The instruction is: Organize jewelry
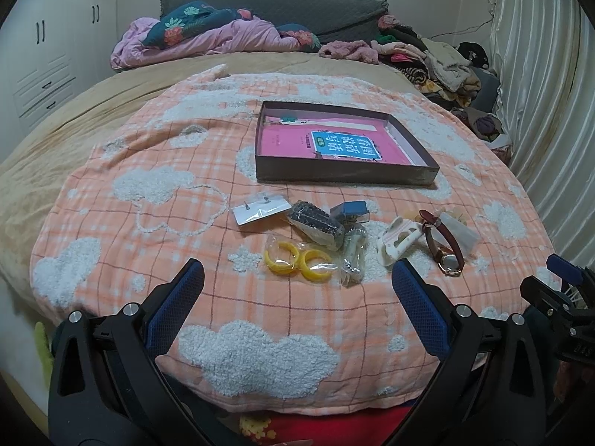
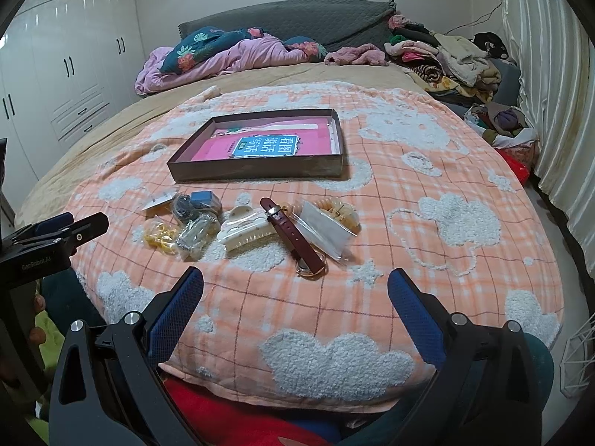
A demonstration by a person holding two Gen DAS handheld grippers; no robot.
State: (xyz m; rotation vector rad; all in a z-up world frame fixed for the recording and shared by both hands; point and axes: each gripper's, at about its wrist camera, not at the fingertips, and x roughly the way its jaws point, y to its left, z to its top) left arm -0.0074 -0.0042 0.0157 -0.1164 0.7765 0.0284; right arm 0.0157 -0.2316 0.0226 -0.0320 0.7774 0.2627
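A shallow dark box (image 1: 344, 177) (image 2: 256, 171) with a pink book inside lies on an orange plaid blanket. In front of it sits a cluster of jewelry: yellow hoops in a bag (image 1: 297, 262) (image 2: 160, 237), a bagged chain (image 1: 353, 258) (image 2: 195, 236), a dark beaded piece (image 1: 316, 221), a small blue box (image 1: 350, 209) (image 2: 202, 198), an earring card (image 1: 260, 210), a white hair claw (image 1: 398, 239) (image 2: 247, 232), and a red-strap watch (image 1: 444, 247) (image 2: 293, 238). My left gripper (image 1: 297, 278) and right gripper (image 2: 295, 278) both hover open, short of the cluster, holding nothing.
Rumpled pink and floral bedding (image 1: 208, 35) lies by the grey headboard. A pile of clothes (image 1: 438, 59) fills the bed's far right corner. White wardrobes (image 2: 63, 70) stand left, a curtain (image 2: 550, 74) right. A clear flat bag (image 2: 323, 232) lies beside the watch.
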